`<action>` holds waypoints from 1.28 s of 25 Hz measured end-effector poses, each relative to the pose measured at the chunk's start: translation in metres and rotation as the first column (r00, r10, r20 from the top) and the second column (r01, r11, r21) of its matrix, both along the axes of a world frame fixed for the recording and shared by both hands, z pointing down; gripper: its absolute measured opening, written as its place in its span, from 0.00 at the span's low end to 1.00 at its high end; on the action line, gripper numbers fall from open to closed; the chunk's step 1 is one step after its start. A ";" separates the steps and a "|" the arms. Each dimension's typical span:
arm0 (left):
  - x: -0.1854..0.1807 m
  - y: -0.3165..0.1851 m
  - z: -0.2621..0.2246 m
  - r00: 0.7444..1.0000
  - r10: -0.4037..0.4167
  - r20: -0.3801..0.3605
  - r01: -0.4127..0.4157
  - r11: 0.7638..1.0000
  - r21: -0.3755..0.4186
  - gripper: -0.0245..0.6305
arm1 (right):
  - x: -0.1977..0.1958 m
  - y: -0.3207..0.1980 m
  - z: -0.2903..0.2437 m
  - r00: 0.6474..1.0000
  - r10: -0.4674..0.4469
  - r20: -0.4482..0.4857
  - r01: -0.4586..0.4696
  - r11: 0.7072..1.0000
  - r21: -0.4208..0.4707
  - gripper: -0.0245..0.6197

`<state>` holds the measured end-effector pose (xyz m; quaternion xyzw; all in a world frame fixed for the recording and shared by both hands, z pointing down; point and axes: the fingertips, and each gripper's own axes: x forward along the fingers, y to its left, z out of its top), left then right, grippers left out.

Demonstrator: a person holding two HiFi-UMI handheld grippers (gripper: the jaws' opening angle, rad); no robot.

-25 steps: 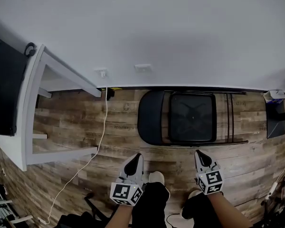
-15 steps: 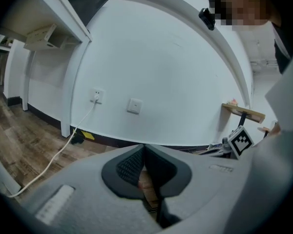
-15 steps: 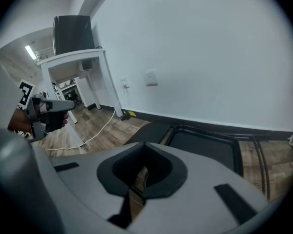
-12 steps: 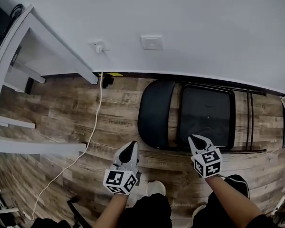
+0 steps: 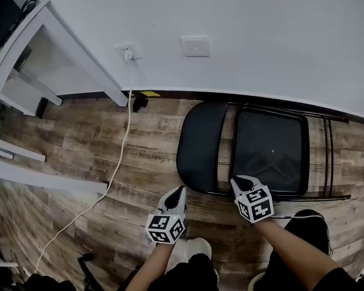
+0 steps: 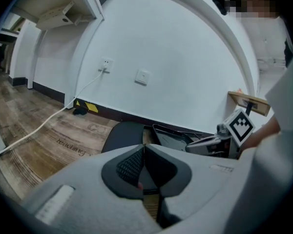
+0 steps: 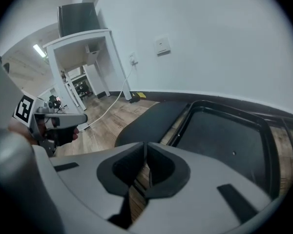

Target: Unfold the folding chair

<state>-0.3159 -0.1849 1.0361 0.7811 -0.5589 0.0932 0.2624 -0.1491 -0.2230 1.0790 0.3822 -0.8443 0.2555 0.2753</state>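
Chair: you have one folding chair (image 5: 255, 150), folded flat on the wood floor (image 5: 79, 156) along the foot of the white wall (image 5: 261, 29), at 12 to 1 o'clock from your hands. Its back pad (image 5: 200, 145) lies at 9 o'clock of its seat (image 5: 270, 151).
Grippers: two, one in each of your hands.
Left gripper (image 5: 181, 190): jaws pressed together with nothing between them. It hangs over bare floor, near the back pad's near edge, which sits at its 12 o'clock.
Right gripper (image 5: 235, 180): jaws pressed together, nothing held. Its tip is at the chair's near edge, by the gap between back pad and seat; you cannot tell whether it touches the frame.
Cable: one white cable (image 5: 122, 144) drops from one wall socket (image 5: 127, 52) at 11 o'clock and trails across the floor toward 8 o'clock.
Wall plate: one (image 5: 195, 45), at 3 o'clock of the socket.
Desk: one white desk (image 5: 79, 53) at 10 o'clock.
Tape: one yellow strip (image 5: 149, 94) at the baseboard, just beside the cable.
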 end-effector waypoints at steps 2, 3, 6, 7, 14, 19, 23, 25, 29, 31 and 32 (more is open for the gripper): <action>-0.006 0.000 0.021 0.999 -0.039 0.001 0.039 0.999 -0.038 0.06 | -0.001 0.000 0.011 1.000 0.003 -0.031 -0.003 1.000 -0.002 0.04; -0.010 0.000 0.030 0.998 -0.065 -0.003 0.065 0.996 -0.055 0.06 | 0.000 0.001 0.019 0.999 0.013 -0.044 -0.014 1.000 -0.014 0.05; -0.017 -0.002 0.052 0.994 -0.106 -0.021 0.104 0.990 -0.093 0.06 | -0.001 0.001 0.036 0.998 0.024 -0.066 -0.027 0.999 -0.042 0.12; -0.015 -0.004 0.059 0.995 -0.097 -0.032 0.093 0.990 -0.107 0.07 | -0.001 0.000 0.040 0.997 0.016 -0.073 -0.020 0.999 -0.043 0.13; 0.003 -0.013 0.107 0.994 -0.044 -0.102 0.021 0.975 -0.221 0.21 | 0.004 -0.005 0.069 0.995 0.063 -0.080 -0.072 0.991 -0.115 0.25; 0.000 -0.016 0.136 0.979 -0.139 -0.146 0.091 0.951 -0.296 0.34 | -0.008 0.003 0.094 0.990 0.003 -0.138 -0.023 0.990 -0.137 0.28; -0.002 -0.014 0.153 0.968 -0.196 -0.158 0.134 0.932 -0.336 0.41 | -0.008 0.001 0.109 0.965 0.014 -0.261 -0.057 0.986 -0.156 0.28; 0.000 -0.012 0.159 0.962 -0.209 -0.173 0.136 0.924 -0.356 0.43 | -0.007 -0.001 0.112 0.951 0.023 -0.308 -0.082 0.980 -0.180 0.28; 0.005 -0.012 0.165 0.950 -0.234 -0.205 0.143 0.914 -0.380 0.45 | -0.011 -0.005 0.116 0.946 0.015 -0.325 -0.094 0.969 -0.230 0.28; 0.002 -0.011 0.169 0.948 -0.250 -0.196 0.155 0.903 -0.400 0.45 | -0.011 -0.007 0.118 0.936 -0.001 -0.351 -0.090 0.966 -0.242 0.28; 0.001 -0.010 0.174 0.949 -0.255 -0.187 0.157 0.893 -0.421 0.45 | -0.010 -0.008 0.119 0.931 -0.008 -0.364 -0.087 0.966 -0.245 0.28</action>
